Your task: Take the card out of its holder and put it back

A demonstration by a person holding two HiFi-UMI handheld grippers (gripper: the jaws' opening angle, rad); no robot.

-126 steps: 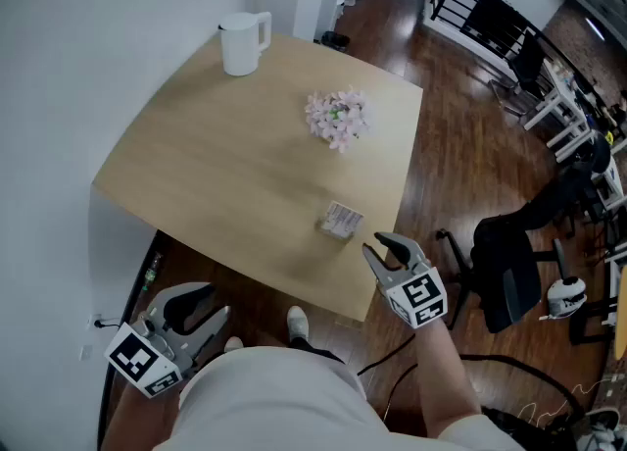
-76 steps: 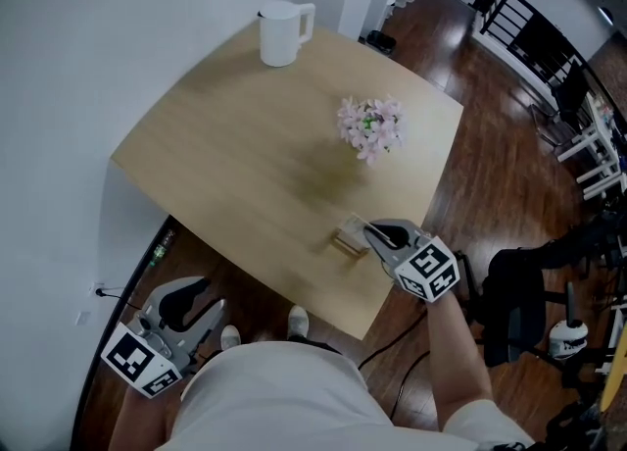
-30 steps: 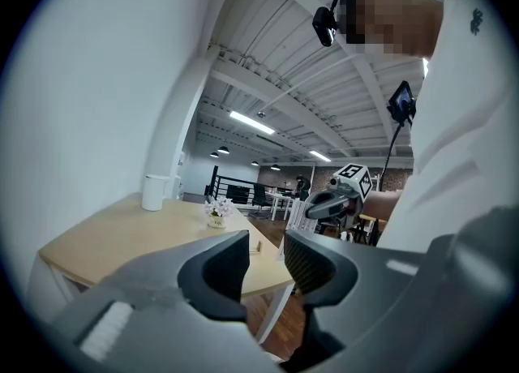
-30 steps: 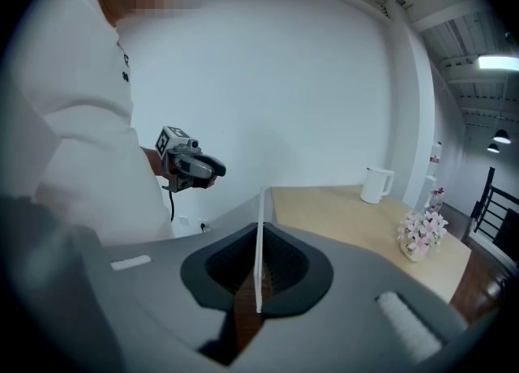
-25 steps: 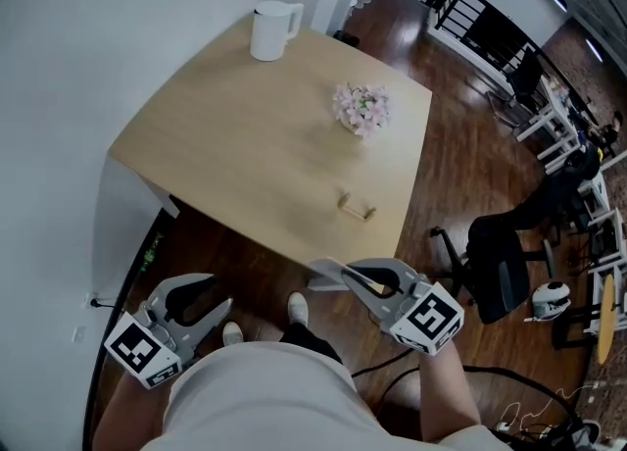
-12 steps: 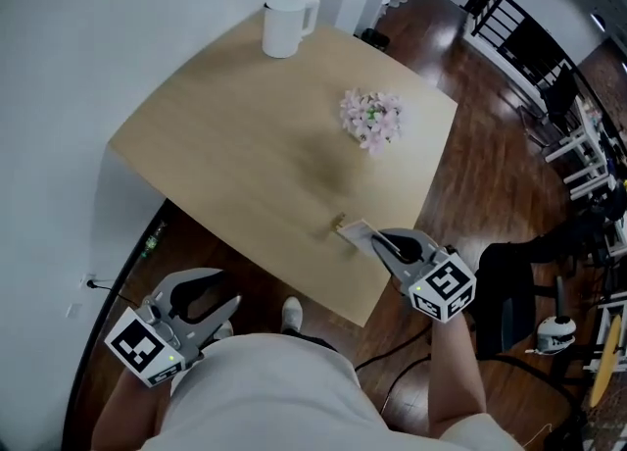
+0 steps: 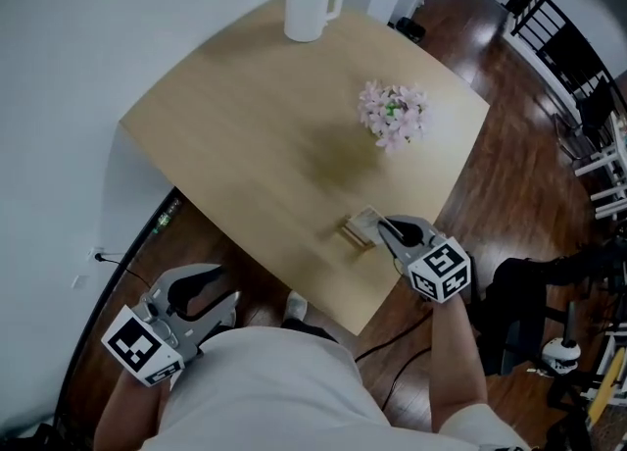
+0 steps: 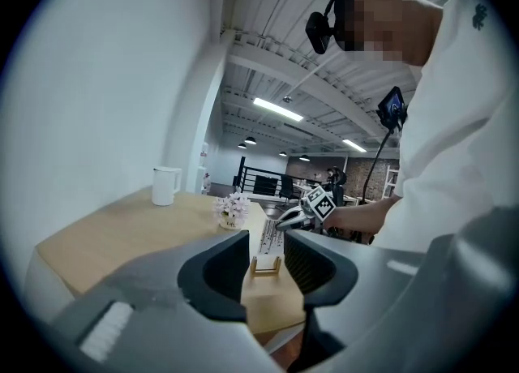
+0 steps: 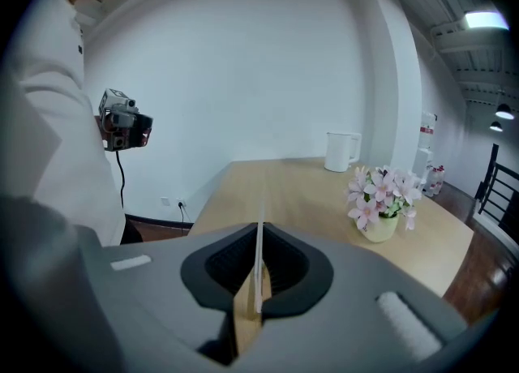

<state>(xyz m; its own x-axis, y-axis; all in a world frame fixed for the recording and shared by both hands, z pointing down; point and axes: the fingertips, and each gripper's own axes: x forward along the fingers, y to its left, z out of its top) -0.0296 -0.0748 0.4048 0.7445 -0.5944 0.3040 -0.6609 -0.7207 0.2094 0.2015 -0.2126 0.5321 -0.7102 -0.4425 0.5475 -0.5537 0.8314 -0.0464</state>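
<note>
A white printed card is pinched edge-on in my right gripper, which is shut on it near the table's front right corner. The card stands as a thin upright line between the pads. Its lower edge meets the small wooden holder; I cannot tell whether it sits in the slot. From the left gripper view the card slopes down onto the holder. My left gripper hangs open and empty below the table's front edge.
The wooden table carries a white pitcher at its far corner and a small pot of pink flowers beyond the holder. A white wall runs along the left. Dark wood floor and office chairs lie to the right.
A second ago my right gripper held the card off the table's front edge; it has carried the card forward over the table to the holder. The left gripper has stayed put.
</note>
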